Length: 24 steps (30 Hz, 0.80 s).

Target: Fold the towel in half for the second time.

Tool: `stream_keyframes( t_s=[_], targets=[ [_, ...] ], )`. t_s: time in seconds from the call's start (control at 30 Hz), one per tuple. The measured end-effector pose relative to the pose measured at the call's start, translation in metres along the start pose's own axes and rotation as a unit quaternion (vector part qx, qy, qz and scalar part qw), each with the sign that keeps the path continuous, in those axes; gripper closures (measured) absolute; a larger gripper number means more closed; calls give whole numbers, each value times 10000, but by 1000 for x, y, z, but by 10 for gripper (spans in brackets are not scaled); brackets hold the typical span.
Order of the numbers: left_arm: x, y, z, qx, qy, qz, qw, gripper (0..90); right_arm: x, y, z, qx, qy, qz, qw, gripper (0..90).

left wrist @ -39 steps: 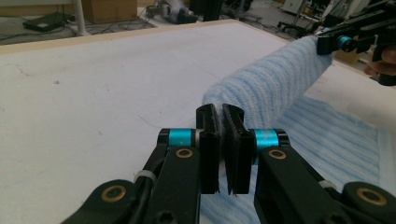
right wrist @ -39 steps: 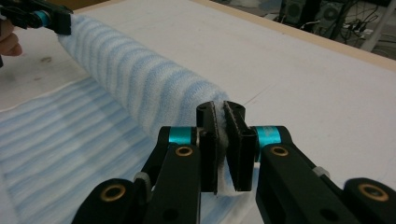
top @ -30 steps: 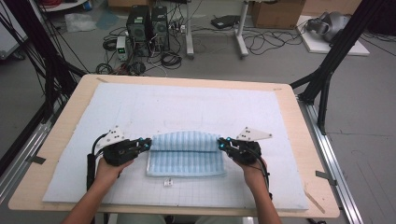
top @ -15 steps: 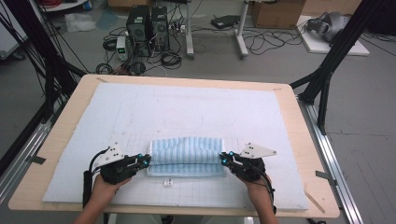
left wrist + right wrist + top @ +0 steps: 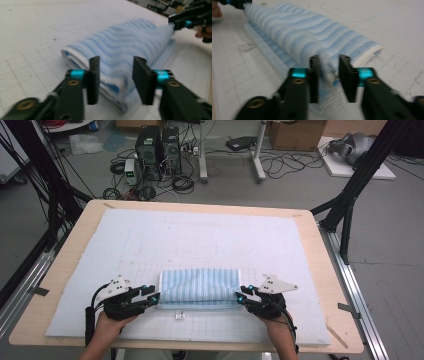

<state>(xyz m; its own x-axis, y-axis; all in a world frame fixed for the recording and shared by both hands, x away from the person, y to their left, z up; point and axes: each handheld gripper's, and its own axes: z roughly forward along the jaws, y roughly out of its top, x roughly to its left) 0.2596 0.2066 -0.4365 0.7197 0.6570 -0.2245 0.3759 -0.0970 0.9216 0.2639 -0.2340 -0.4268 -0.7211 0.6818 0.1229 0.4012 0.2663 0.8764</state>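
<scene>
A blue-and-white striped towel (image 5: 200, 285) lies folded on the white gridded mat (image 5: 200, 240), near the table's front edge. My left gripper (image 5: 152, 298) is at the towel's left end and my right gripper (image 5: 240, 299) at its right end. In the left gripper view, the left gripper (image 5: 117, 75) stands open with the towel's folded corner (image 5: 117, 50) between its jaws. The right gripper (image 5: 329, 75) also stands open over a blurred fold of towel (image 5: 299, 37). Both pairs of jaws have just been opening, with the cloth still between them.
A small white tag (image 5: 178, 316) lies on the mat just in front of the towel. The wooden table (image 5: 65, 265) borders the mat on all sides. Black frame legs (image 5: 350, 195) stand at both sides, and computers and cables (image 5: 160, 145) sit on the floor beyond.
Both grippers came toward the front edge, bringing the towel's far edge over onto its near part. Their jaws, shut before, now stand apart.
</scene>
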Motion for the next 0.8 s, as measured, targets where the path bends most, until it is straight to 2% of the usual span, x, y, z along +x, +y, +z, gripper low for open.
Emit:
stream_keyframes(
  t_s=[0.03, 0.1, 0.13, 0.23, 0.3, 0.4, 0.47, 0.63, 0.67, 0.8],
  targets=[
    [0, 3, 1, -66, 49, 10, 10000, 536, -1, 3, -3, -156, 13, 113, 9998, 548],
    [0, 9, 5, -94, 41, 36, 9999, 528, -1, 9, -6, -339, -127, 68, 9993, 540],
    [0, 11, 8, -76, 56, 65, 9999, 529, 0, 11, -5, -327, -184, 53, 9993, 542],
    [2, 14, 21, 99, 97, 34, 9999, 565, 4, 13, 7, -123, -325, -66, 9994, 551],
    [2, 12, 30, 382, 147, 2, 9992, 605, 4, 13, 19, -13, -312, -112, 9994, 551],
    [-1, 7, 42, 880, 167, -12, 9960, 663, 6, 12, 35, 274, -301, -196, 9990, 551],
    [-4, 2, 45, 1125, 229, 104, 9933, 669, 9, 9, 40, 477, -278, -309, 9980, 547],
    [-7, -1, 43, 1281, 384, 316, 9905, 668, 16, 1, 44, 944, -236, -724, 9926, 532],
    [-7, -2, 42, 1276, 385, 288, 9907, 668, 17, -1, 43, 943, -228, -776, 9923, 528],
    [-8, -4, 37, 1317, 424, 384, 9896, 667, 19, -3, 39, 1032, -252, -890, 9904, 516]
  ],
)
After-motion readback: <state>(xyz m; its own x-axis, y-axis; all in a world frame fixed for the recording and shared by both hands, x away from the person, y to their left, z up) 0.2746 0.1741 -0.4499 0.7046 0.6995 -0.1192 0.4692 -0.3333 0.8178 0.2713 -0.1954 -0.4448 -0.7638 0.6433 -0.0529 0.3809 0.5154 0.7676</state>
